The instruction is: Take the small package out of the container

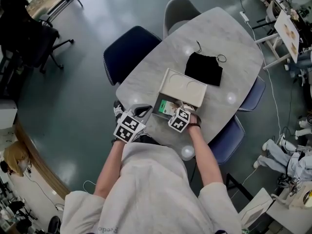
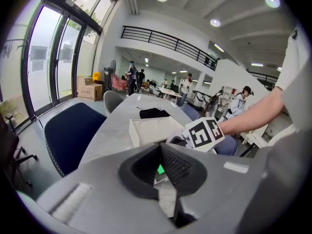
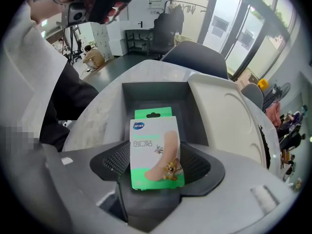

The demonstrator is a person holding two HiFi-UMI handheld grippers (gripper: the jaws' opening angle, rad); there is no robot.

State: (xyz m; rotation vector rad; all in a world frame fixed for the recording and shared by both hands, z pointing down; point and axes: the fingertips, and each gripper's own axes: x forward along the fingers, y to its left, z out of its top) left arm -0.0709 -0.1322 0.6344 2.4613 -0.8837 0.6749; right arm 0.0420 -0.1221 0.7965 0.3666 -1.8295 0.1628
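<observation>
At the lower centre of the head view, a person leans over a pale grey marble-patterned table [image 1: 229, 33] with a gripper in each hand. The right gripper [image 3: 156, 164] is clamped on the small green-and-white cardboard package [image 3: 156, 147]. Its two dark ribbed pads press the lower half of the package from either side, and the package stands upright between them with its printed face to the camera. The package sits over the dark grey rectangular container [image 3: 156, 92], in the middle of the right gripper view. Whether its bottom edge touches the container floor cannot be told. The container's cream moulded lid [image 3: 229, 116] lies open, hinged back at the right of that view.

The left gripper [image 2: 160, 148] is at the container's near left corner, just beside the right one. Its jaw tips meet and there is nothing between them. A sliver of green shows through the gap behind the tips.

A black fabric pouch [image 1: 204, 68] lies on the table beyond the lid, towards the upper right. A navy blue chair [image 1: 129, 50] stands at the table's left edge.
</observation>
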